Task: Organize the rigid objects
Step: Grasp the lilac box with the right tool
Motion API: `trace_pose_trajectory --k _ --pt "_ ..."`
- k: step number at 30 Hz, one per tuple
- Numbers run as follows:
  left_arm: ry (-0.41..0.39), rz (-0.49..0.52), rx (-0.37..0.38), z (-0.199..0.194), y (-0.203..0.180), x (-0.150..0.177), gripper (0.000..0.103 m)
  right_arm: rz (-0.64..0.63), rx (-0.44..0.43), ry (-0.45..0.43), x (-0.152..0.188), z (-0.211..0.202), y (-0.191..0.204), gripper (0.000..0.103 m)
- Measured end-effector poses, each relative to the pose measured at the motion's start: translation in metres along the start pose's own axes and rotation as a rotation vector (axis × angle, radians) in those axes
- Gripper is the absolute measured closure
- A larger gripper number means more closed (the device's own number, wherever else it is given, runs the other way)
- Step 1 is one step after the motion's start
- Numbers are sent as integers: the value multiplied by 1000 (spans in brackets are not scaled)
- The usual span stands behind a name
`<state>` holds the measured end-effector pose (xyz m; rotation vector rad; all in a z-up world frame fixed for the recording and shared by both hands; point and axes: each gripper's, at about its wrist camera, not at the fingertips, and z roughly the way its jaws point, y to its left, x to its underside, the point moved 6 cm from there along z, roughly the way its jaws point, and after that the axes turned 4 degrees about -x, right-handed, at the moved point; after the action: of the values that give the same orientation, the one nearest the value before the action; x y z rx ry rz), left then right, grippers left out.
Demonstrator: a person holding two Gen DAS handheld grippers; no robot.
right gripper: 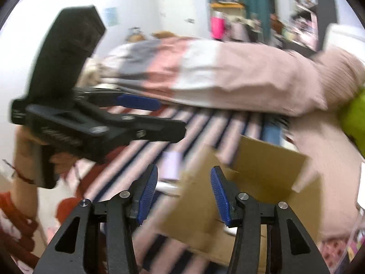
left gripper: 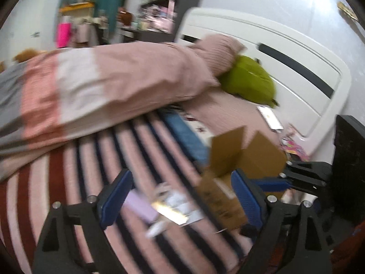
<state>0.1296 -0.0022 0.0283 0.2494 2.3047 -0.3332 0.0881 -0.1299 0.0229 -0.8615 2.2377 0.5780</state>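
An open cardboard box [left gripper: 241, 159] lies on the striped bedspread [left gripper: 95, 164]; it also shows in the right wrist view [right gripper: 257, 180]. A lilac rectangular object [left gripper: 141, 206] lies beside a shiny packet with white cable [left gripper: 173, 207] left of the box. My left gripper [left gripper: 180, 196] is open and empty, hovering above these items. My right gripper [right gripper: 183, 194] is open and empty above the box's near flap. The lilac object [right gripper: 171, 165] shows beyond it. The left gripper [right gripper: 157, 118] appears at left in the right wrist view. Both views are motion-blurred.
A rolled pink, white and grey duvet [left gripper: 95, 86] lies across the bed. A green cushion [left gripper: 248, 80] and a pink pillow [left gripper: 219, 50] rest by the white headboard [left gripper: 296, 73]. A white phone-like slab [left gripper: 270, 116] lies near the headboard. Cluttered shelves [left gripper: 157, 11] stand beyond.
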Motion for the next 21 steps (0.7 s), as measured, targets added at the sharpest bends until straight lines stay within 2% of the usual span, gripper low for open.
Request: trace_pose_trajectory --k 4,7,9,11,15,17,21 --pt "-14 -59 -69 -11 56 34 13 -57 -95 46 0 42 49 54" --pt "-6 -88 -99 -8 82 62 13 -44 -123 113 11 84 64 53" --pt "5 -105 -108 -2 96 79 13 -11 -105 157 21 113 60 53" --pt "19 -116 -113 7 102 92 13 -1 -43 187 31 145 51 53" --pt "47 -142 -108 21 116 111 13 -19 149 234 44 197 13 53" --pt "55 -152 -104 25 119 116 13 -26 209 260 49 212 -1 53" --pt "61 -163 -97 29 122 120 13 16 173 321 59 232 -18 55"
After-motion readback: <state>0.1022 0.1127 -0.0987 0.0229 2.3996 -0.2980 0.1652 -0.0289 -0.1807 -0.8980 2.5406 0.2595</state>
